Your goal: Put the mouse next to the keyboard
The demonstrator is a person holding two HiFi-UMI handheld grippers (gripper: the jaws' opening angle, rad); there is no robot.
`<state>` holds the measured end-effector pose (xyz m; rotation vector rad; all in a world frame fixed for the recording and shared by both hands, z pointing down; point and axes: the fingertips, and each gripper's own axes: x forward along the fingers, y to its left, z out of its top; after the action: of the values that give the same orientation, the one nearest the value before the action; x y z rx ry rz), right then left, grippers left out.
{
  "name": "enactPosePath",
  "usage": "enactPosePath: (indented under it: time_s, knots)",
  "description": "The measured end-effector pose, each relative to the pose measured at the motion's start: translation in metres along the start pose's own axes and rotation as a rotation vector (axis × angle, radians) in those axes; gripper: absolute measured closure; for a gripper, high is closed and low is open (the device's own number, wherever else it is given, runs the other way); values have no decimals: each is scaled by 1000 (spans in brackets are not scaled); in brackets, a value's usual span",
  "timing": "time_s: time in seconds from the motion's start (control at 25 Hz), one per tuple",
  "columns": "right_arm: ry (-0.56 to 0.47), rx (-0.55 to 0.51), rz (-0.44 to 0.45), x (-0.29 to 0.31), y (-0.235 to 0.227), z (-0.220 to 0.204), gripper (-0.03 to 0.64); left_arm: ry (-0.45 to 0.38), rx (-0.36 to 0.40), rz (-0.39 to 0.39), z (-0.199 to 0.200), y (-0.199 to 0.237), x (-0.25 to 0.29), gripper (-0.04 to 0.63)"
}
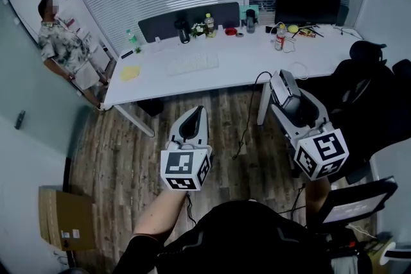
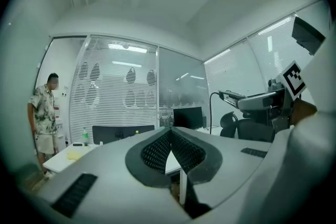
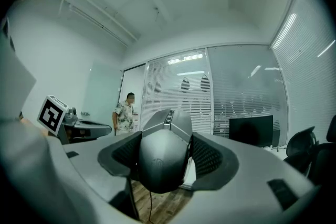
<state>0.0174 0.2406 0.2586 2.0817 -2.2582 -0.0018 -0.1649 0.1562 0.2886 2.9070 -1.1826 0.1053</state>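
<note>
My right gripper [image 1: 287,97] is shut on a dark grey wired mouse [image 3: 163,155], held in the air in front of the white desk [image 1: 237,64]; its cable [image 1: 247,119] hangs down to the floor. In the right gripper view both pads press the mouse's sides. A white keyboard [image 1: 191,63] lies on the desk's middle, well beyond both grippers. My left gripper [image 1: 191,125] hangs over the wooden floor left of the right one, its jaws shut with nothing between them [image 2: 169,150].
A person [image 1: 64,48] stands at the desk's far left end. On the desk are a monitor [image 1: 308,3], bottles [image 1: 209,24], a yellow pad [image 1: 130,72] and small items. A black office chair [image 1: 366,99] stands at right, a cardboard box [image 1: 64,218] on the floor at left.
</note>
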Motion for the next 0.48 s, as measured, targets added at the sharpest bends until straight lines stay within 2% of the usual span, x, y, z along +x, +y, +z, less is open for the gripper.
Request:
enactPosePath:
  time_s: [0.08, 0.2, 0.4, 0.48]
  knots:
    - [0, 6, 10, -2, -9, -1, 325, 6, 0, 0, 2, -11, 6, 566]
    - [-2, 12, 19, -6, -25, -3, 325, 18, 39, -7, 2, -32, 16, 566]
    - [-20, 19, 39, -9, -50, -5, 325, -34, 47, 58, 14, -45, 31, 566]
    - [-22, 23, 55, -9, -57, -8, 325, -26, 49, 63, 13, -53, 38, 566]
